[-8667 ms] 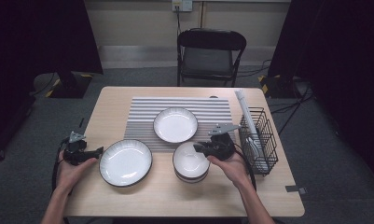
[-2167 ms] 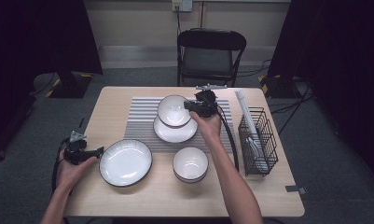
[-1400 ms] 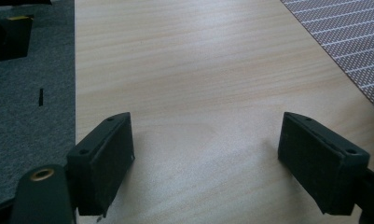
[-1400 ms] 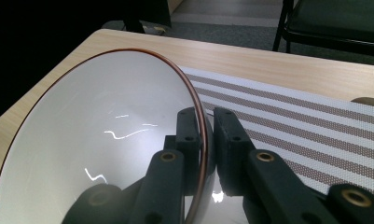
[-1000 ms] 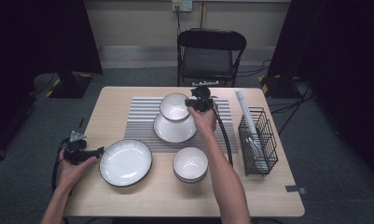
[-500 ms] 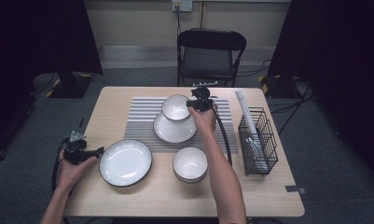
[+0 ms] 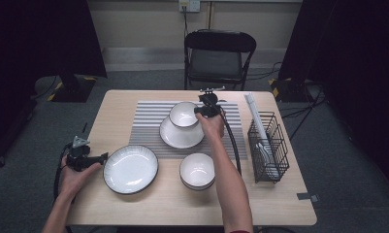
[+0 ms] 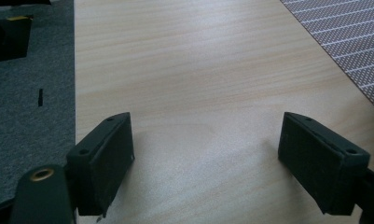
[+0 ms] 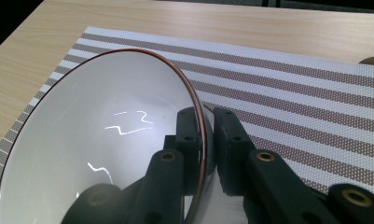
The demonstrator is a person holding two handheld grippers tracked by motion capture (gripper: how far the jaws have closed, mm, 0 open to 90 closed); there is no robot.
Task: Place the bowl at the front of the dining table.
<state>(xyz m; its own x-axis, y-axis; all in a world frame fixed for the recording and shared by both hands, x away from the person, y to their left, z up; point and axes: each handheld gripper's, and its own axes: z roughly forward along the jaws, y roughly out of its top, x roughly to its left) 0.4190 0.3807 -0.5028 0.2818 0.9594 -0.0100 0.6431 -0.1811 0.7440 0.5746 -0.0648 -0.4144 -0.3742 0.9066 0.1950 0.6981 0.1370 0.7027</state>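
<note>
My right gripper (image 7: 198, 111) (image 9: 207, 140) is shut on the rim of a white bowl (image 7: 183, 114) (image 9: 96, 149) with a thin dark edge. It holds the bowl tilted over the far part of the striped mat (image 7: 148, 121) (image 9: 292, 93), just behind a small white plate (image 7: 180, 134). A second white bowl (image 7: 197, 170) stands on the bare wood nearer me. A large white plate (image 7: 130, 168) lies at the front left. My left gripper (image 7: 104, 157) (image 8: 205, 163) rests open beside that plate, with nothing between its jaws but table wood.
A black wire rack (image 7: 267, 145) with white items in it stands at the table's right side. A folding chair (image 7: 217, 56) is behind the far edge. The table's left edge (image 8: 75, 93) drops to grey carpet close to my left gripper.
The right gripper took one bowl from the stack at the front and carried it to the far side of the mat, behind the small plate. Over the last second it barely moved. The left gripper stayed put.
</note>
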